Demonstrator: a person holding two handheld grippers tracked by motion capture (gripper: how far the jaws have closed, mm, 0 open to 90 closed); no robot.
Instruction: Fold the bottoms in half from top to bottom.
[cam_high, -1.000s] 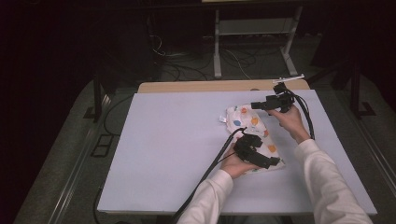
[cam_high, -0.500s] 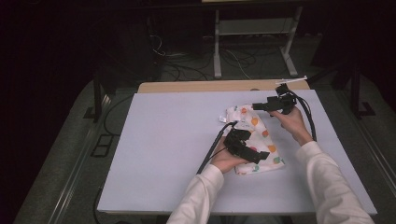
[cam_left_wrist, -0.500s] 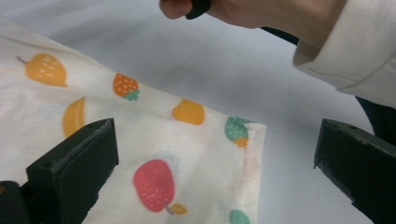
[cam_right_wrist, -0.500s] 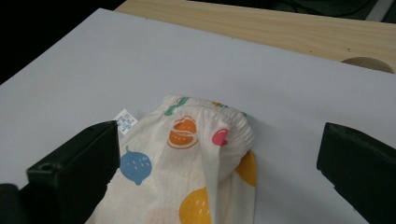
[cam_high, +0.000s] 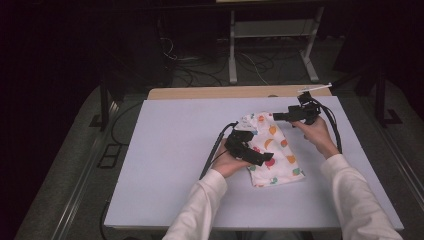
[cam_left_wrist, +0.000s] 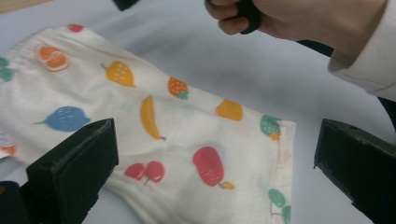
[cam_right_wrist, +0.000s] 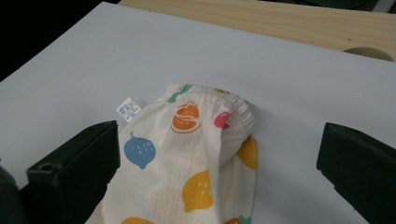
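Pale lavender counter (cam_high: 165, 165), dark room w/ cables behind. Nearest: left claw (cam_high: 248, 148) wide open over the fruit-print cloth (cam_high: 272, 150) — nothing gripped. Cloth lies mid-counter, partly folded, elastic hem bunched. Farther: right claw (cam_high: 286, 116) also wide open, empty, by the hem. Judging: fold begun, smoothing left. White tag (cam_right_wrist: 128, 109) — print too small to read.

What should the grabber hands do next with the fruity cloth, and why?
Probably lower the right gripper onto the elastic end of the fruit-print cloth and close. Both grippers are open with nothing held; the left gripper hovers over the cloth's middle, and the cloth lies folded on the table.
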